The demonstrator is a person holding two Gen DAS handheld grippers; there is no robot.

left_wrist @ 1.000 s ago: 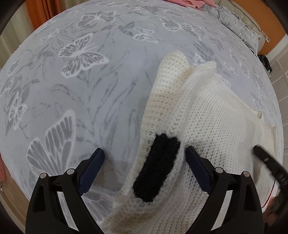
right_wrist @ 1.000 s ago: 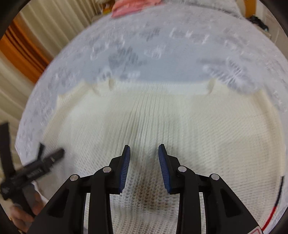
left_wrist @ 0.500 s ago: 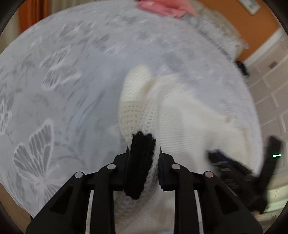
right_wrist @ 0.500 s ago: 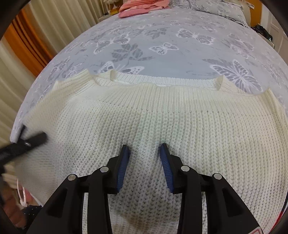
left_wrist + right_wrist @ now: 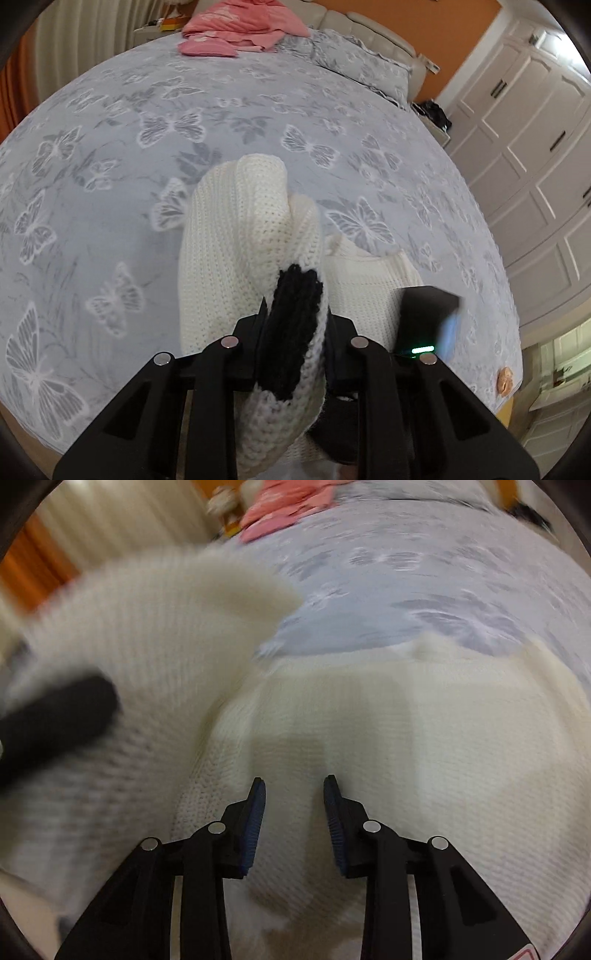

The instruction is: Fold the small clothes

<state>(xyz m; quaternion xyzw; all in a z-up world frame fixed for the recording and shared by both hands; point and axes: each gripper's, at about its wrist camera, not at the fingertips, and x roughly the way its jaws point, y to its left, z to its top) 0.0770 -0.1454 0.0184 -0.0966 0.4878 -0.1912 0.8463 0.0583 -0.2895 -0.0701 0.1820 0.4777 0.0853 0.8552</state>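
Left claw (image 5: 293,325) clamps sweater (image 5: 236,236) cuff — right claw (image 5: 294,794) gapes, empty.

No readable text, label, brand or number is showing in either wrist view. The pink clothes (image 5: 240,26) at the far side of the bed are carrying a pale print, but it is staying too small and blurred to read. A red-edged sticker corner (image 5: 526,953) is peeking in at the right wrist view's bottom edge, with no letters visible.
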